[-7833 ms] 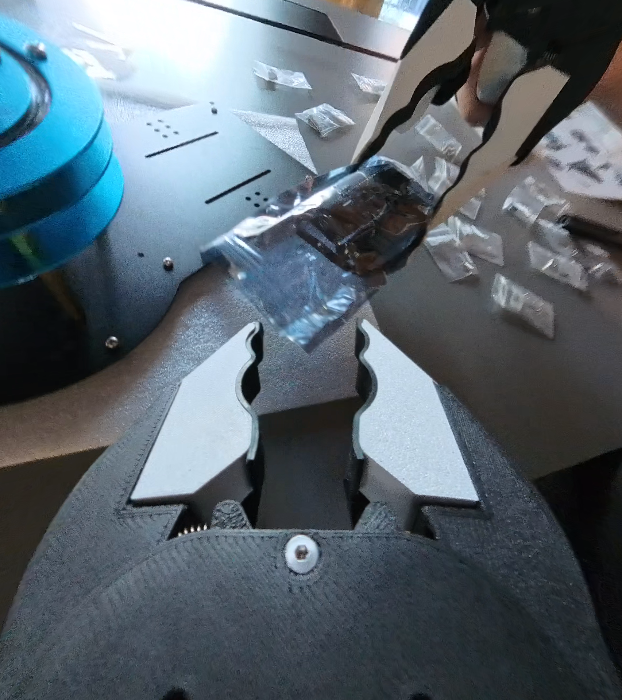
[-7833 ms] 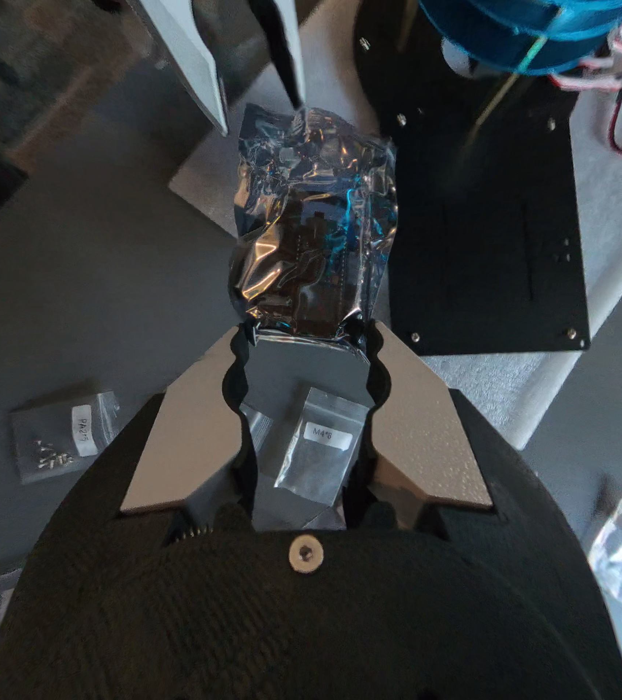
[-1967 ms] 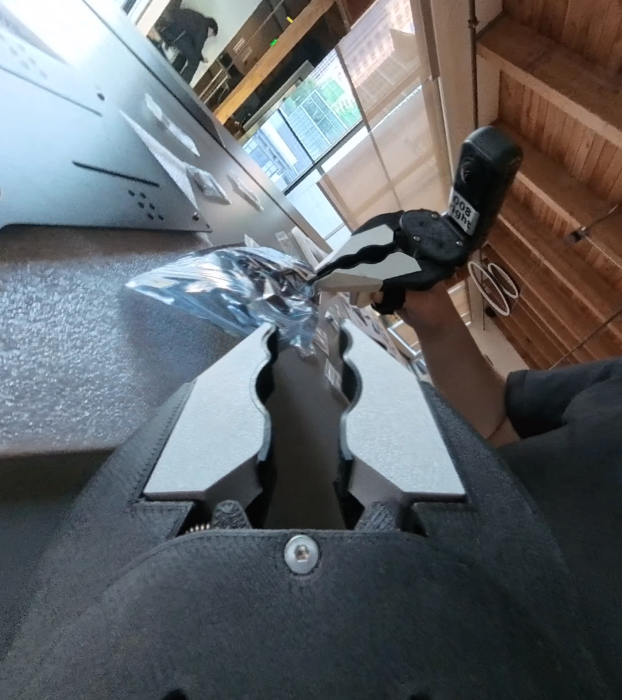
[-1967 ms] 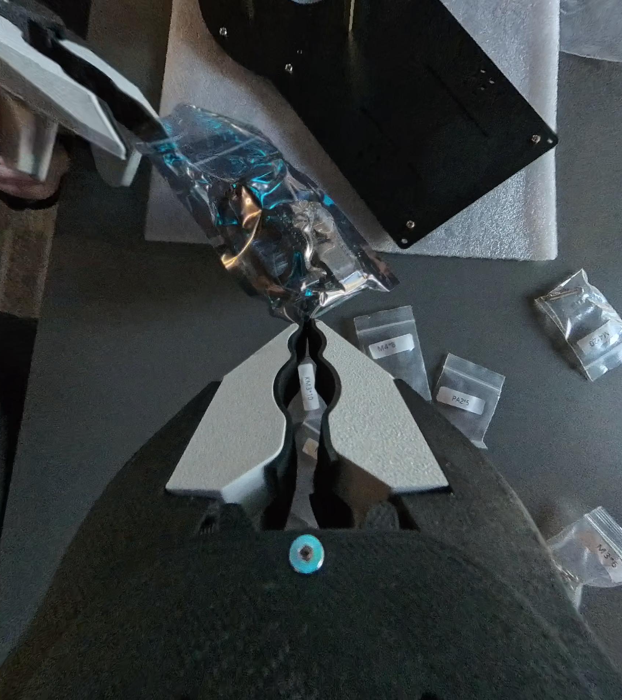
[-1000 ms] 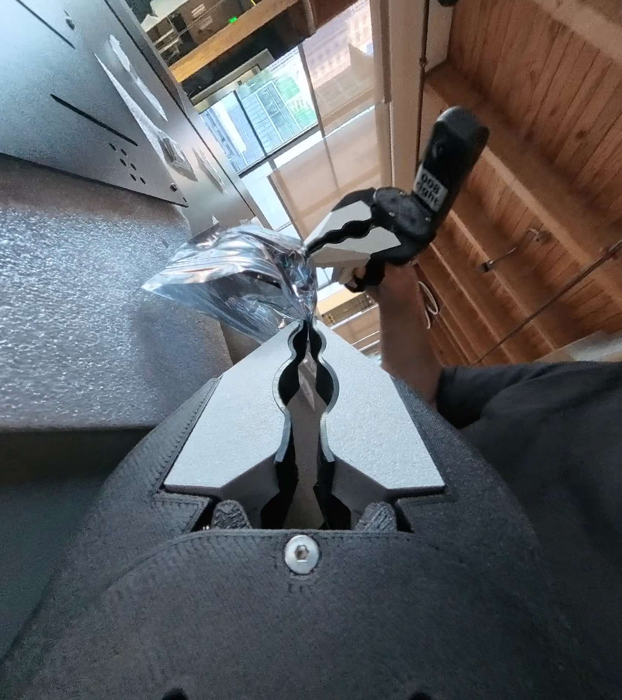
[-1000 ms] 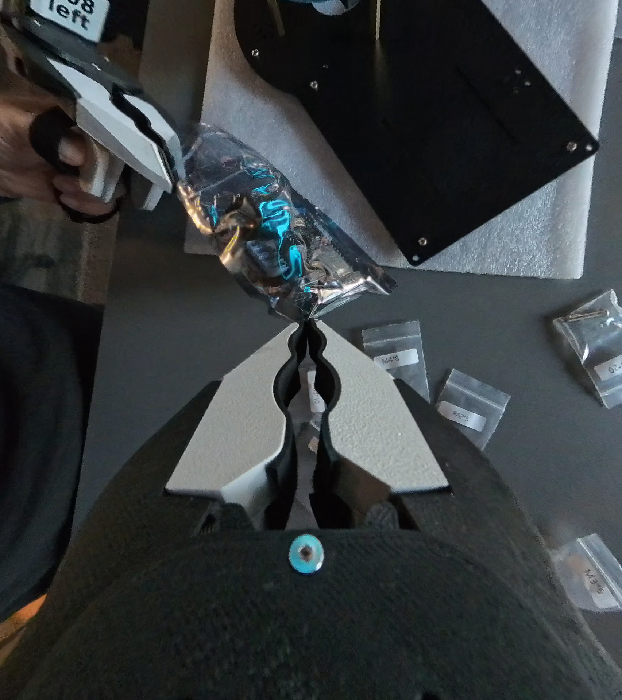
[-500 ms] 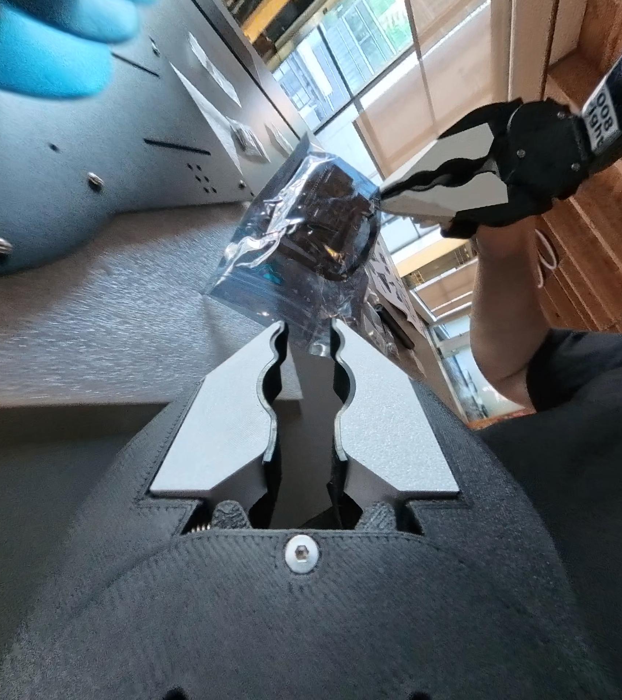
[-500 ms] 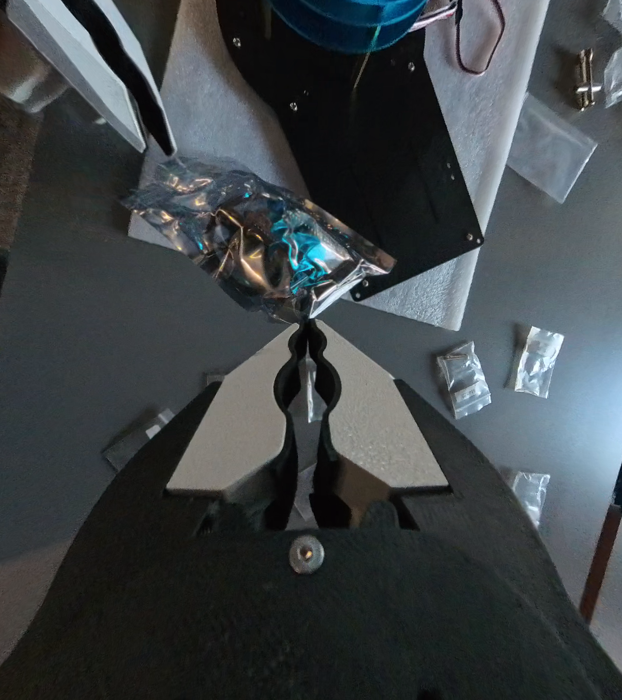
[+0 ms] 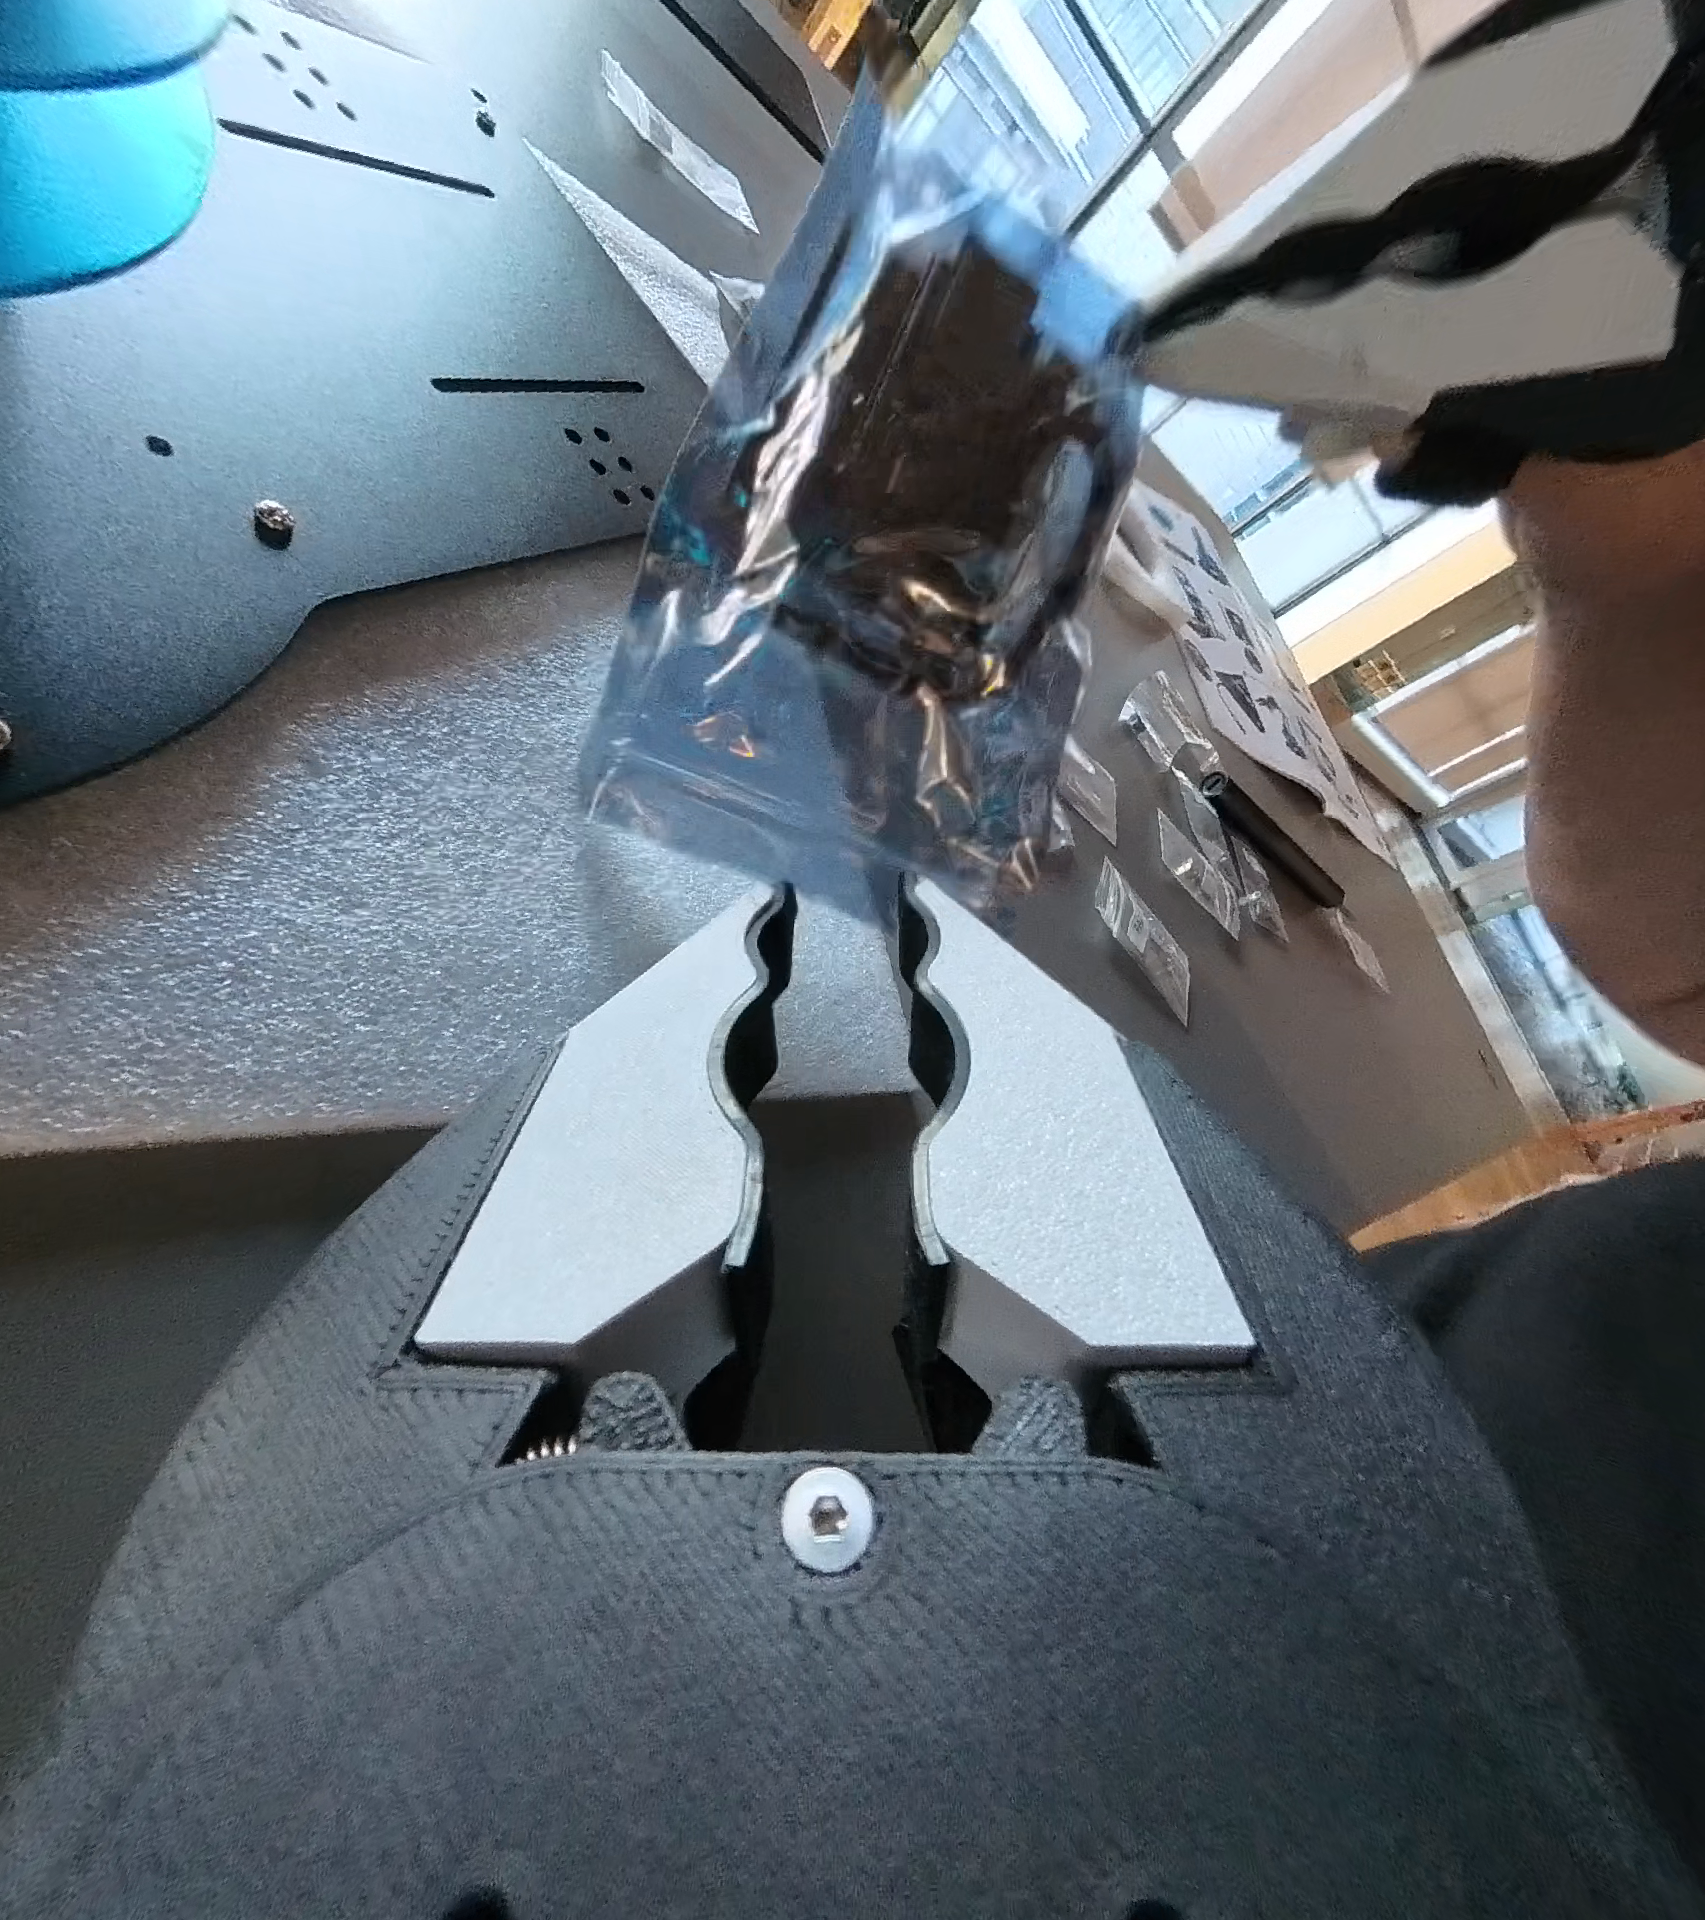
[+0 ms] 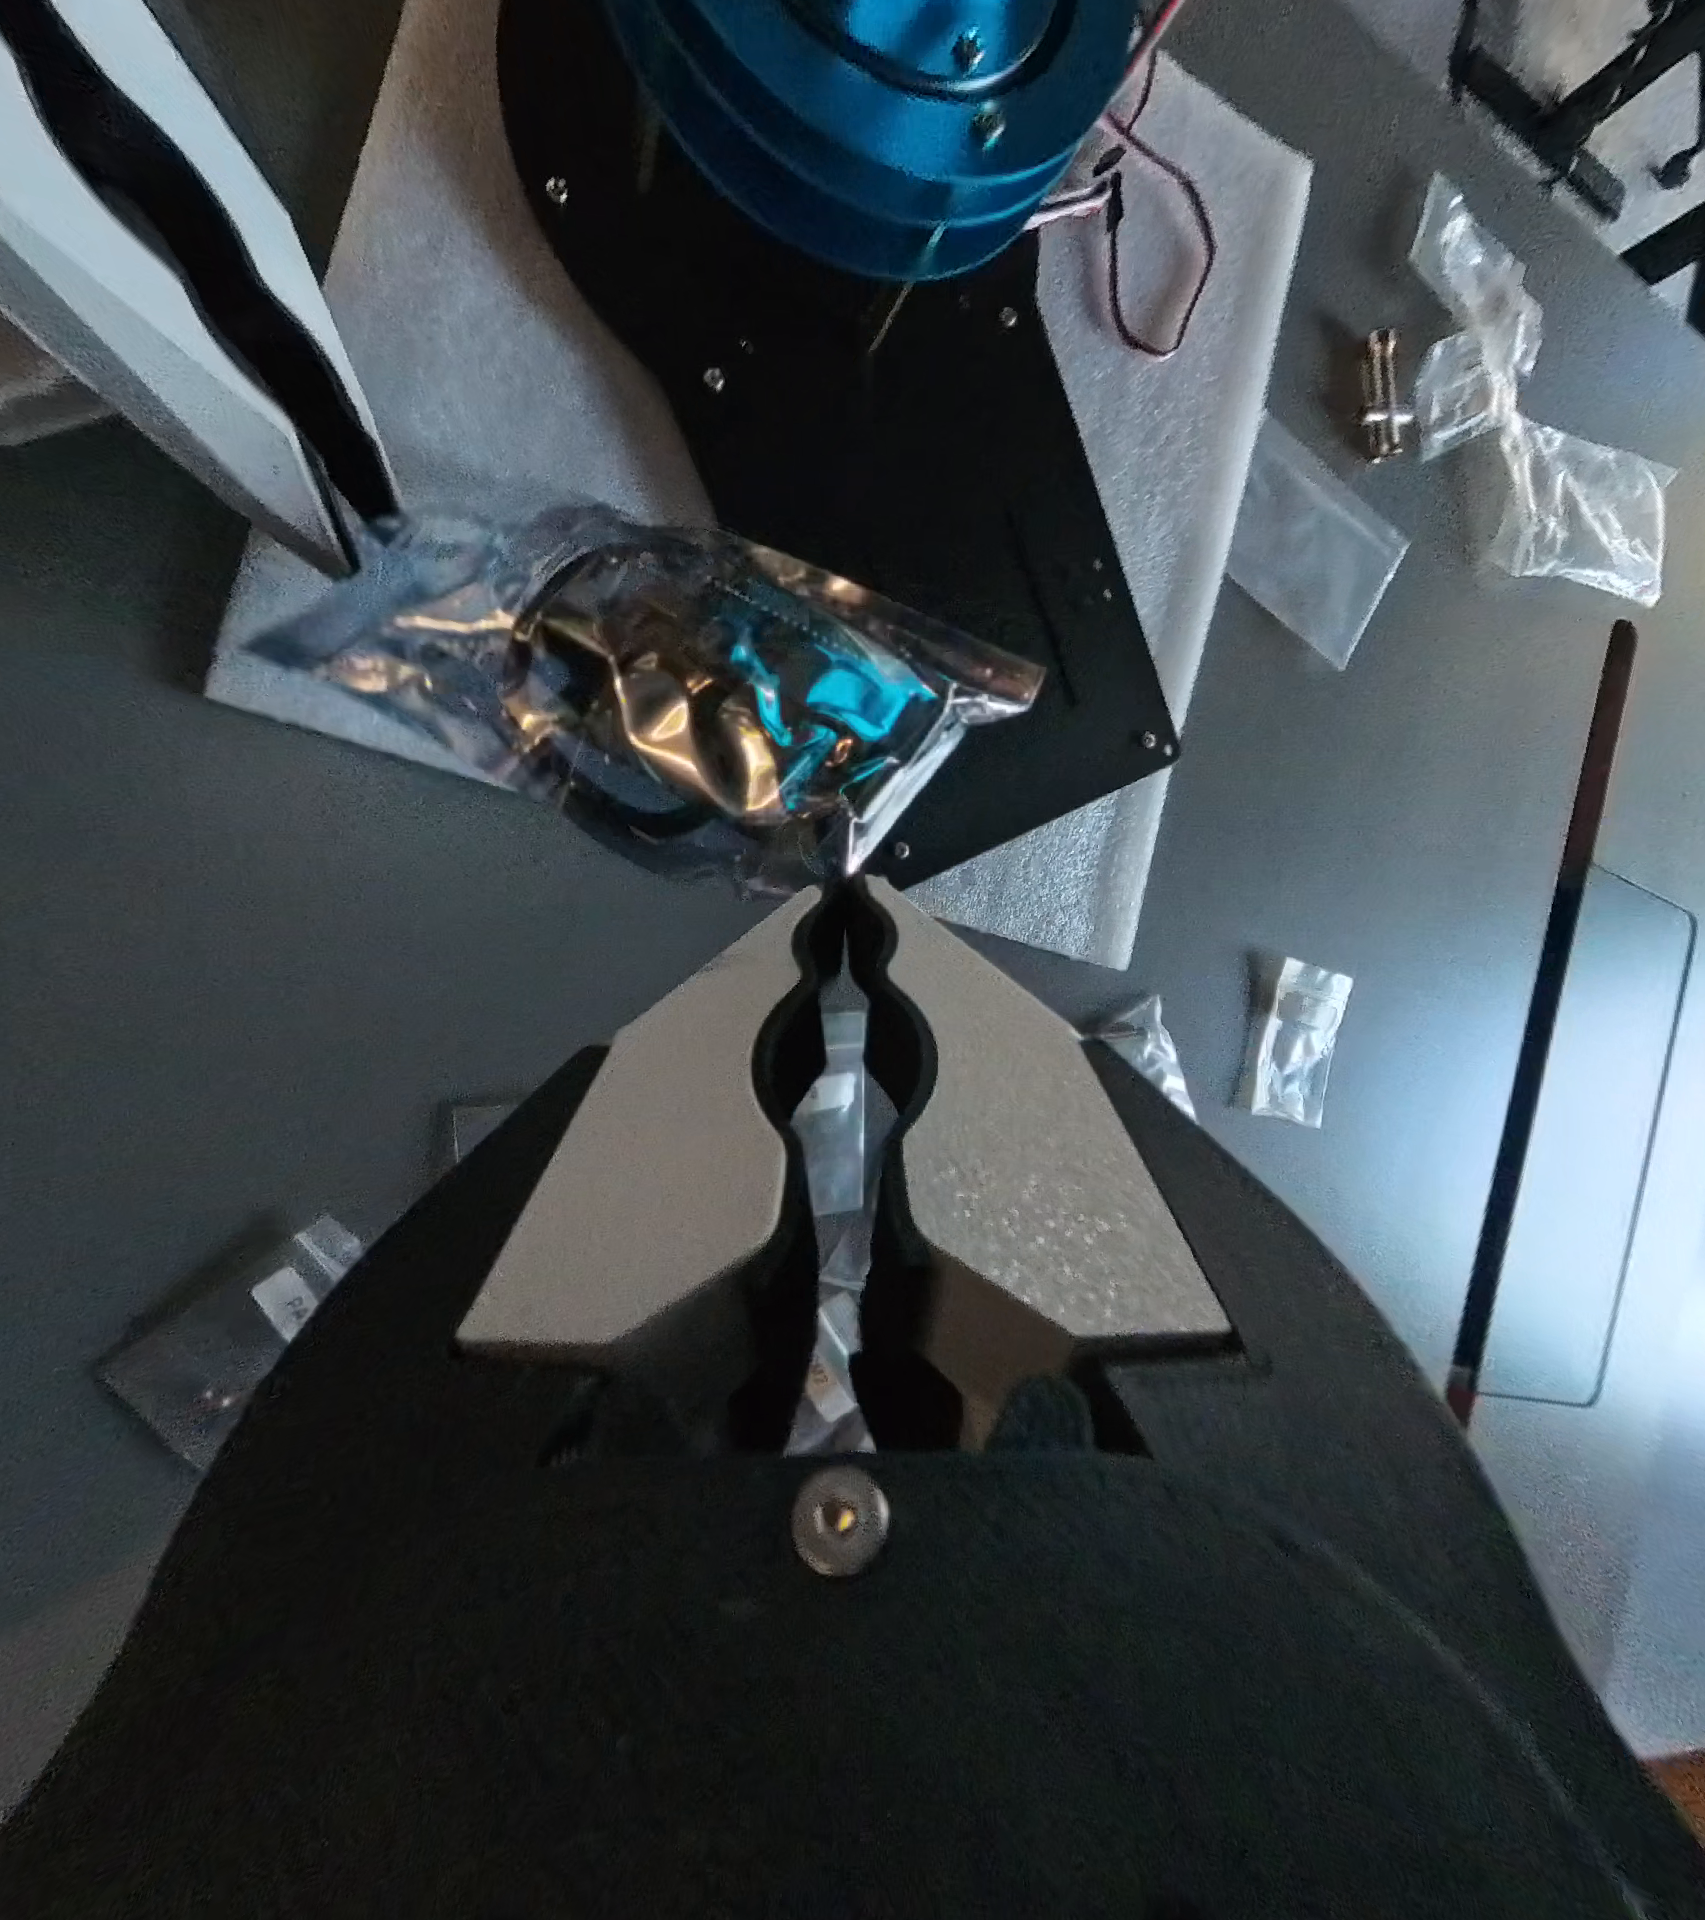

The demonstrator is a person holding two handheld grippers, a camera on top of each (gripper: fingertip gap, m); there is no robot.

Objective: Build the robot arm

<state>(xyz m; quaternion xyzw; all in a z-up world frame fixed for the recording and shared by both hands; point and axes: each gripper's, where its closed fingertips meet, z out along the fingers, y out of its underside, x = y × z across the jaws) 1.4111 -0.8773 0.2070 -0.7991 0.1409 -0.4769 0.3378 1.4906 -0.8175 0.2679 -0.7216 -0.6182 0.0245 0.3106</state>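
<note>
Left wrist view: the left gripper [image 9: 843,914] has its fingers parted with a clear gap, gripping nothing. The shiny silver bag [image 9: 869,561] with a dark board inside hangs in the air right above the fingertips; can't tell if its bottom edge touches them. The right gripper [image 9: 1154,332] comes in from the top right corner and pinches the bag's upper corner. Under it sits a white foam sheet [image 9: 308,914] on the bench [image 9: 1347,1039], with a black metal plate [image 9: 256,436] and a blue disc stack [image 9: 27,177] on it.

Right wrist view: the right gripper [image 10: 846,896] is squeezed together on one corner of the bag [image 10: 682,717], which floats over the foam sheet's [image 10: 1170,436] near-left corner. The left gripper [image 10: 349,530], parted, sits just beside the bag's far end. Small clear parts bags [image 10: 1295,1039] lie scattered on the bench [image 10: 100,935].
</note>
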